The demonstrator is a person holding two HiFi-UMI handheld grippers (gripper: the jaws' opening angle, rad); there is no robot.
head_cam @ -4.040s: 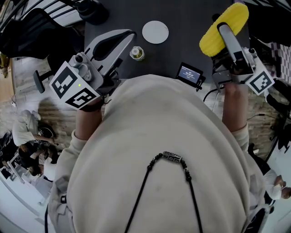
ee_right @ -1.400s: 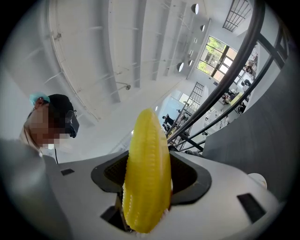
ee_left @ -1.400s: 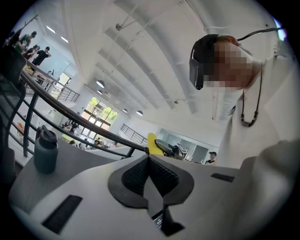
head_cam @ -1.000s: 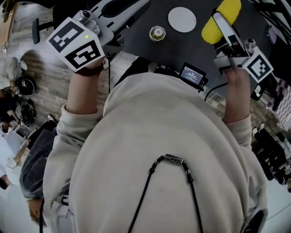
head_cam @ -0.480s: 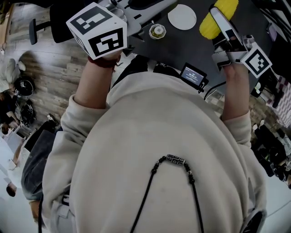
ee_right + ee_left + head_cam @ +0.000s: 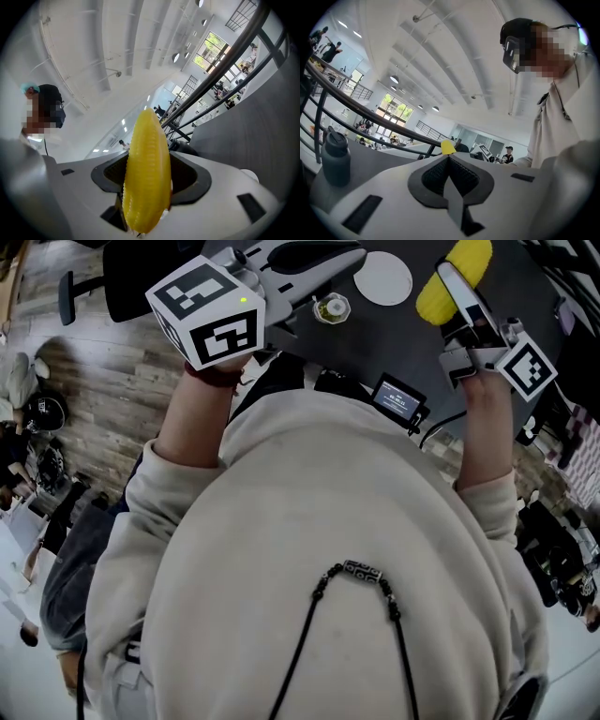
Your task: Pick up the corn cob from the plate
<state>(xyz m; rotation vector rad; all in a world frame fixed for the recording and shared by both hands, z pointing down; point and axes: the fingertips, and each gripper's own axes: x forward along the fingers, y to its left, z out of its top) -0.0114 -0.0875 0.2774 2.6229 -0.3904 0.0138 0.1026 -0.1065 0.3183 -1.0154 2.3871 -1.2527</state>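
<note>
My right gripper (image 6: pixel 448 279) is shut on the yellow corn cob (image 6: pixel 433 302) and holds it above the dark table (image 6: pixel 375 338), right of the white plate (image 6: pixel 382 277). In the right gripper view the corn cob (image 6: pixel 145 168) stands upright between the jaws and points at the ceiling. My left gripper (image 6: pixel 347 253) hovers over the table's left part with its marker cube (image 6: pixel 211 310) toward me. Its jaws meet with nothing between them in the left gripper view, where the left gripper (image 6: pixel 449 158) also points upward. The plate is bare.
A small round jar (image 6: pixel 330 307) sits left of the plate. A small device with a lit screen (image 6: pixel 394 397) lies at the table's near edge. A dark bottle (image 6: pixel 335 157) stands at the left. Wooden floor (image 6: pixel 112 409) lies left of the table.
My left gripper has swung to the right, over the table's left part. My right gripper has kept the corn cob above the table, nearly still.
</note>
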